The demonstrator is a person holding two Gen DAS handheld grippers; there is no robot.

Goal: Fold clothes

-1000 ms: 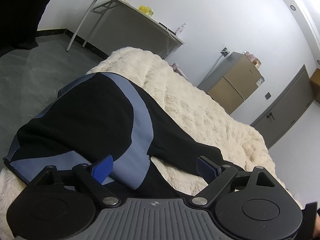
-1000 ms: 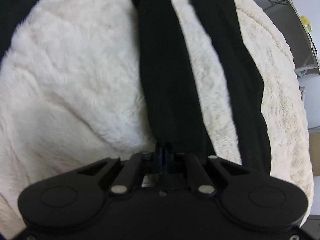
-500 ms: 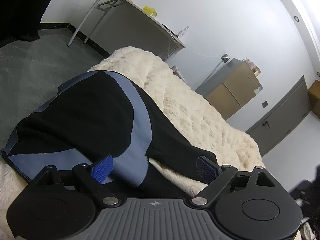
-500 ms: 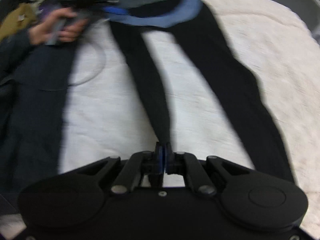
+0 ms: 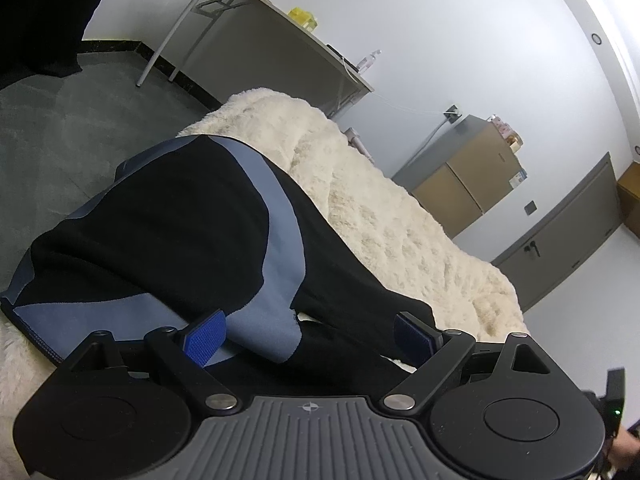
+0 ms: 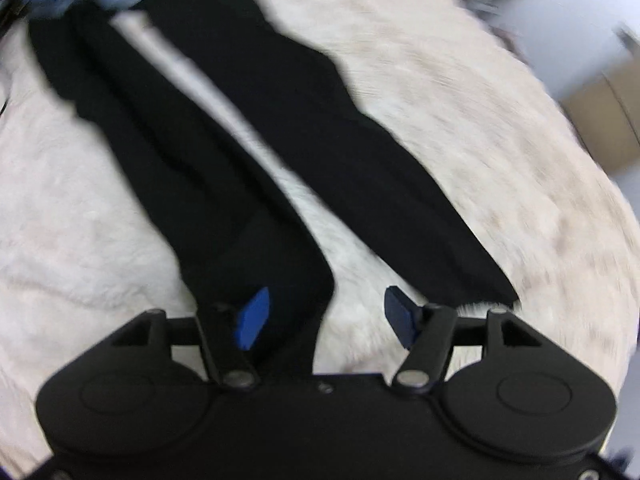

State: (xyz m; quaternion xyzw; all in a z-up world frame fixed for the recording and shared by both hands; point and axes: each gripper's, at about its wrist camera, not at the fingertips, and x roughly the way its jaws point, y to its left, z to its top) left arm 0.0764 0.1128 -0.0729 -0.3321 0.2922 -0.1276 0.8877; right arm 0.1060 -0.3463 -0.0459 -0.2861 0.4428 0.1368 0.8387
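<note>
Black leggings with grey-blue panels [image 5: 168,240] lie on a cream fluffy blanket [image 5: 384,216]. In the left wrist view the waist end is humped up in front of my left gripper [image 5: 308,336], which is open with the fabric lying between its blue pads. In the right wrist view the two black legs [image 6: 224,128] stretch away over the blanket [image 6: 480,128]. My right gripper [image 6: 324,316] is open; the near leg's end lies by its left pad, not pinched.
A grey table [image 5: 280,32] with a yellow item and a bottle stands by the white wall. A brown and grey cabinet [image 5: 468,172] and a grey door [image 5: 568,232] lie beyond the blanket. Grey floor [image 5: 60,128] is to the left.
My right gripper has opened and let go of the leg end it pinched, and its view has swung. My left gripper has stayed open and tilted slightly.
</note>
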